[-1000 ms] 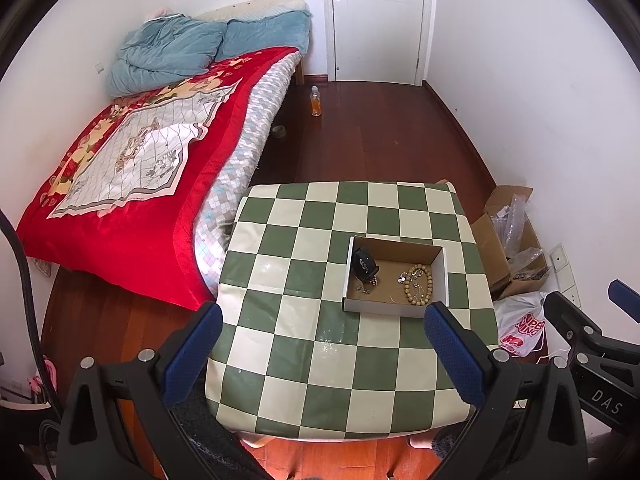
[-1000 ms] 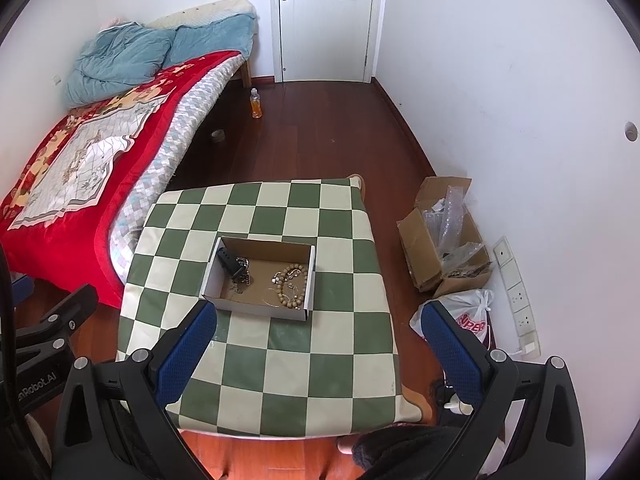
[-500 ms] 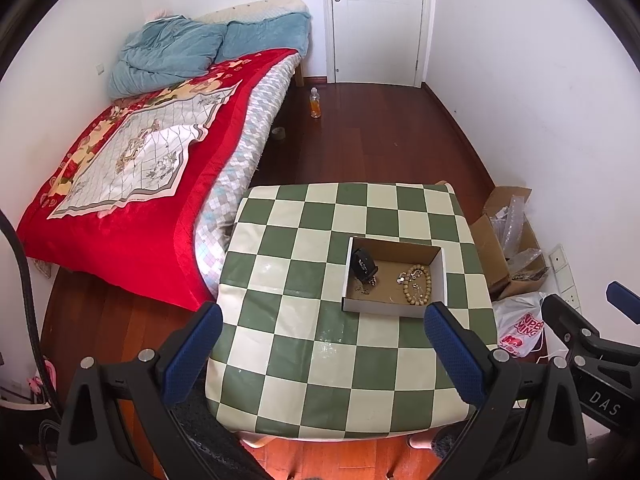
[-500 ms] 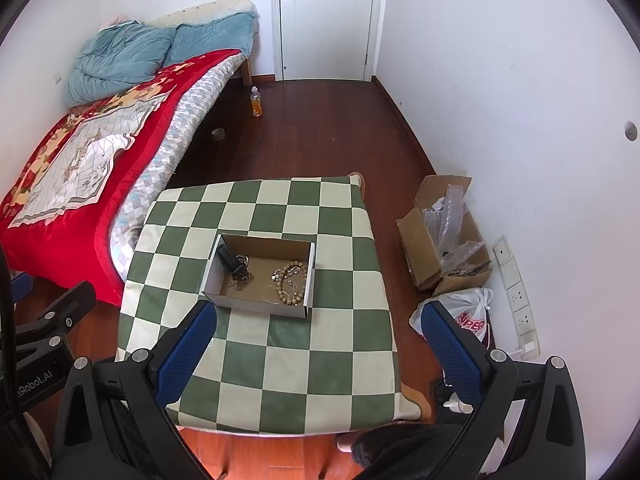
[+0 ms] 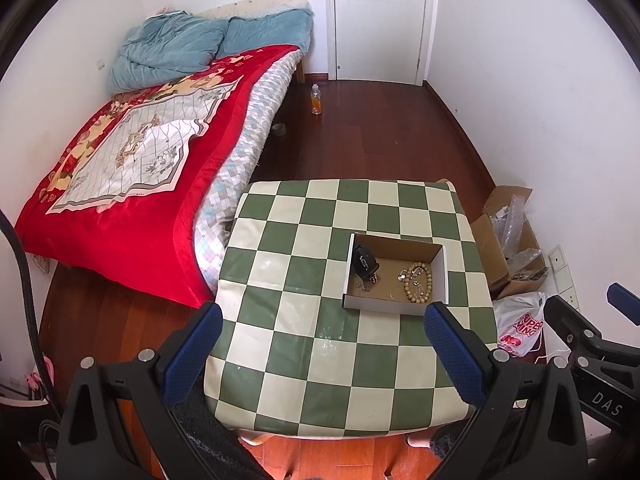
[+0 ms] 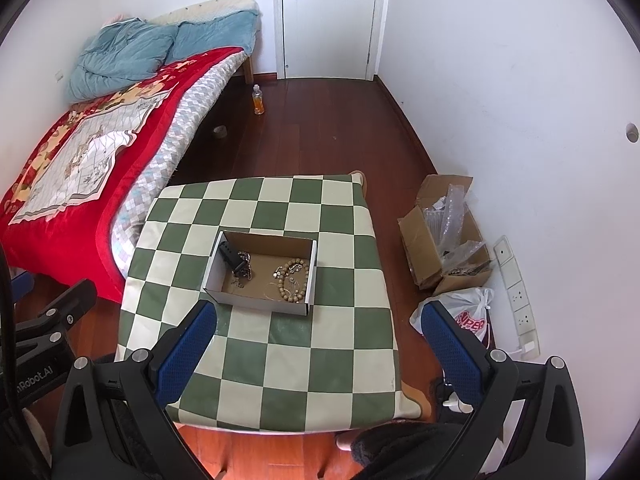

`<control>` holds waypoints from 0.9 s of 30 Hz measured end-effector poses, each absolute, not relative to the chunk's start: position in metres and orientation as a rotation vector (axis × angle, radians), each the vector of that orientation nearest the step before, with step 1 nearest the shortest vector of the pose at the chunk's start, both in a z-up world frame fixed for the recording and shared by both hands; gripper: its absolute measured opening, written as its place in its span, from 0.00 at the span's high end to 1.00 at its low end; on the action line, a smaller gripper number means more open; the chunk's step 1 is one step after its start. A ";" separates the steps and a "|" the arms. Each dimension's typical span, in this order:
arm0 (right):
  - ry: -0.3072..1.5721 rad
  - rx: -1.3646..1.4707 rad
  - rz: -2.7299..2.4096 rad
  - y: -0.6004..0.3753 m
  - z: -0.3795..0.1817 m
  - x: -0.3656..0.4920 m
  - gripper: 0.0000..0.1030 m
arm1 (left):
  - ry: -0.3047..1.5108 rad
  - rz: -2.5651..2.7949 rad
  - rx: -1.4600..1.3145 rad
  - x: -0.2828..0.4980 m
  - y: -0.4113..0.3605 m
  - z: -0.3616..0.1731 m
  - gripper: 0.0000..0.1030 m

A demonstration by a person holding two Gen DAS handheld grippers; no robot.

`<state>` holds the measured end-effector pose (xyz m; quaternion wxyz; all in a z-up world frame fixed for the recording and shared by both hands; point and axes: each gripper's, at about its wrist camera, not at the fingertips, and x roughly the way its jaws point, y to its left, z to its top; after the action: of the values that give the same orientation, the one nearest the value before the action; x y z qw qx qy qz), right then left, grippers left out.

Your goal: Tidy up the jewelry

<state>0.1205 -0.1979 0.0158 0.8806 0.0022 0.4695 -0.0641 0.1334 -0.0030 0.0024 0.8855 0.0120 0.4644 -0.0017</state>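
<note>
A shallow cardboard box [image 5: 394, 304] [image 6: 256, 302] sits on the green-and-cream checkered table [image 5: 320, 360] [image 6: 288, 368]. In it lie a wooden bead bracelet [image 5: 420, 282] [image 6: 294, 280], a black watch-like piece [image 5: 364, 262] [image 6: 232, 256] and thin silver chains [image 5: 366, 284] [image 6: 240, 276]. My left gripper [image 5: 322, 350] is open and empty, held high above the table's near part. My right gripper [image 6: 318, 350] is open and empty, also well above the table. Each gripper shows at the edge of the other's view.
A bed with a red quilt [image 5: 132, 184] stands left of the table. An open carton [image 6: 444, 236], a white plastic bag [image 6: 468, 312] and a power strip [image 6: 516, 292] lie by the right wall. A bottle [image 5: 316, 100] stands on the wooden floor by a white door [image 5: 380, 20].
Both views have shifted slightly; the table and box sit a little higher in frame. Both grippers stay open and empty. The jewelry has not moved.
</note>
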 end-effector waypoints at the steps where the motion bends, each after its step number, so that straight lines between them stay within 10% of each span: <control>1: 0.980 0.005 -0.133 -0.198 0.015 0.121 0.00 | 0.964 -0.002 0.026 0.133 -0.003 0.002 0.00; 27: 0.977 0.017 -0.138 -0.200 0.014 0.121 0.00 | 0.964 -0.010 0.026 0.130 -0.006 0.003 0.00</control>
<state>0.1213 -0.1998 0.0142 0.8807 0.0081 0.4690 -0.0663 0.1302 -0.0058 0.0035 0.8859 0.0123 0.4637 -0.0048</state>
